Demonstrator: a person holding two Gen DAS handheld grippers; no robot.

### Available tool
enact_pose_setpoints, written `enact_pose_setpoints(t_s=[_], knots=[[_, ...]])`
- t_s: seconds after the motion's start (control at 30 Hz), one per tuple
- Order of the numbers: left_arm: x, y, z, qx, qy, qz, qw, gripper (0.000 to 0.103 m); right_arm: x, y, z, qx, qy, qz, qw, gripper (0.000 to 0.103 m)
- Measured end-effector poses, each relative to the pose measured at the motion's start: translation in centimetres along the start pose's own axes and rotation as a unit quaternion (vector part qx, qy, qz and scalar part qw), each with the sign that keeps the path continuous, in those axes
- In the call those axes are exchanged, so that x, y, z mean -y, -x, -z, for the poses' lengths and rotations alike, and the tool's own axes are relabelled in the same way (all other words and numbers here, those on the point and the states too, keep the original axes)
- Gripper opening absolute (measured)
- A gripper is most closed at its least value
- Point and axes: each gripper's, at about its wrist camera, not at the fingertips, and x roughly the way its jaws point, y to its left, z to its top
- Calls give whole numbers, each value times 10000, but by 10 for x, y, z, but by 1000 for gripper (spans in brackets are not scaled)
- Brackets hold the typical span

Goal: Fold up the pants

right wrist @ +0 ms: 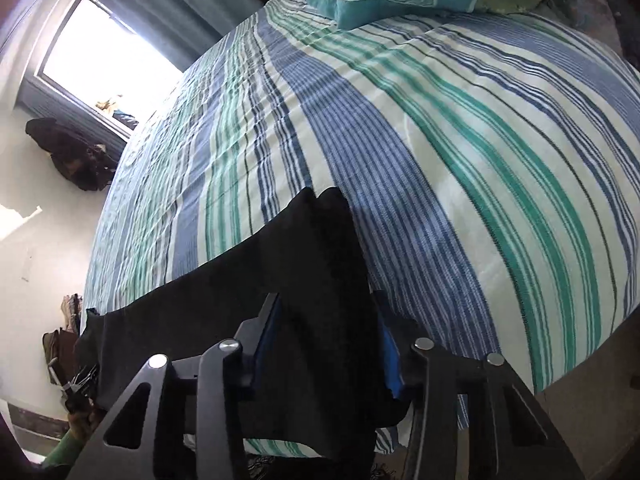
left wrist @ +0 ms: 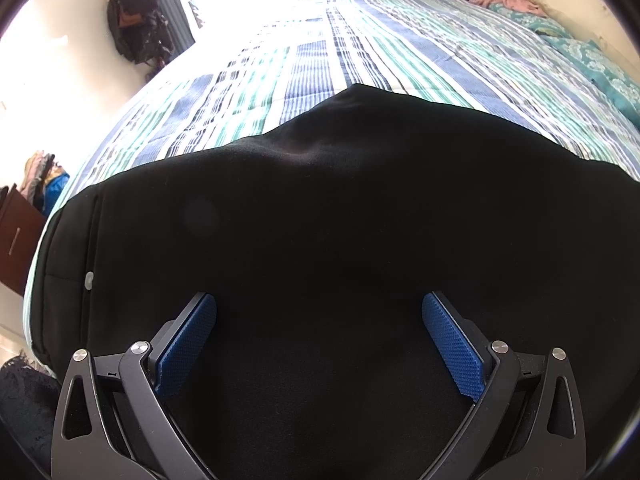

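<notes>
Left wrist view: the pants, black and thick, lie spread on the striped bedspread near the bed's edge, filling the lower half of the frame. A small pale button shows on the cloth at the left, beside a seam. The left gripper hovers over the pants with its jaws spread wide; the blue pads hold nothing, and whether they touch the fabric cannot be told. A teal pillow lies at the far right of the bed.

Right wrist view: a narrower stretch of the pants runs up between the fingers of the right gripper, ending in a bunched tip on the bedspread. The jaws stand partly apart with cloth filling the gap; the pads are mostly hidden, so I cannot tell whether they pinch it or only straddle it. More of the pants trails to the left along the bed's edge.

The step in hand looks like taking hold for a fold. To do it well, the left gripper should settle on an edge, not mid-panel, and catch all layers at once. Both grips should sit at matching points so the fold line runs straight. Lift only enough to clear the bed, keep the cloth taut between the two, and lay it down edge to edge.
</notes>
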Motion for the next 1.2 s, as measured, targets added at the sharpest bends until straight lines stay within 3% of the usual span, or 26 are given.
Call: enact_pose_setpoints(t_s=[0.07,0.27,0.47,0.63,0.8,1.0,1.1,1.17,1.2], knots=[[0,-1,0,11,17,-7,10000,102,1,-2,2,-185,16,-267,9995,23],[-1,-3,-3,-15,48,-4,10000,102,0,-4,9,-176,-216,-531,9982,14],[-3,-3,-4,-10,93,34,10000,102,-28,17,24,224,-360,-1720,9842,13],[-10,1,-11,-291,270,178,9991,102,-96,19,49,376,-432,-2809,9580,13],[-30,17,-4,-275,627,609,9958,102,-197,-20,85,246,-533,-3560,9326,13],[-62,28,-1,-172,1077,871,9902,102,-330,-101,143,-108,-385,-3525,9350,14],[-76,30,0,-127,1337,966,9862,102,-399,-139,179,-293,108,-3138,9490,14],[-83,32,1,-100,1417,995,9848,102,-445,-158,206,-366,953,-2276,9684,33],[-86,34,2,-81,1436,1005,9845,102,-463,-165,217,-421,1353,-1979,9699,41]])
